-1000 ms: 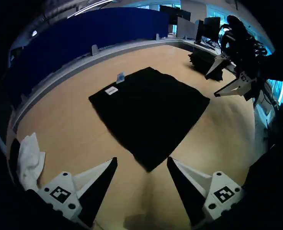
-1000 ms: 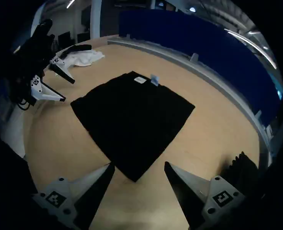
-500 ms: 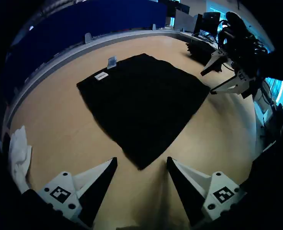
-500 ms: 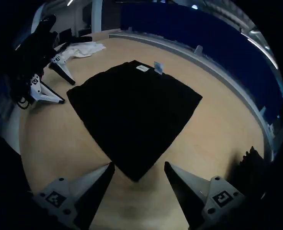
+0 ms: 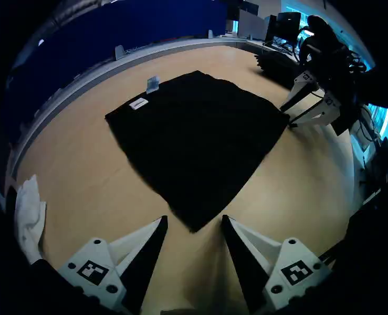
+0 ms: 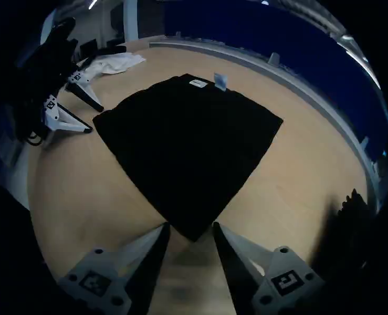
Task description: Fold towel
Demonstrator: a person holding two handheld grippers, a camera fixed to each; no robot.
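Note:
A black towel (image 5: 199,136) lies spread flat on the wooden table (image 5: 83,173), with a white label (image 5: 137,103) at its far edge. My left gripper (image 5: 194,219) is open, low over the table, with the towel's near corner just between its fingertips. In the left gripper view, the right gripper (image 5: 288,116) sits at the towel's right corner. In the right gripper view the towel (image 6: 188,142) points a corner at me, and my right gripper (image 6: 189,227) is open around that corner. The left gripper (image 6: 96,119) is at the towel's left corner.
A crumpled white cloth (image 5: 28,215) lies at the table's left end, also seen as the white cloth (image 6: 115,62). A dark stack of folded cloths (image 5: 278,58) sits at the other end. A blue partition (image 5: 115,31) runs along the far edge. A small card stand (image 5: 153,82) stands behind the towel.
Both grippers have dropped closer to the towel's corners, and their fingers have narrowed around those corners. The towel itself has not moved.

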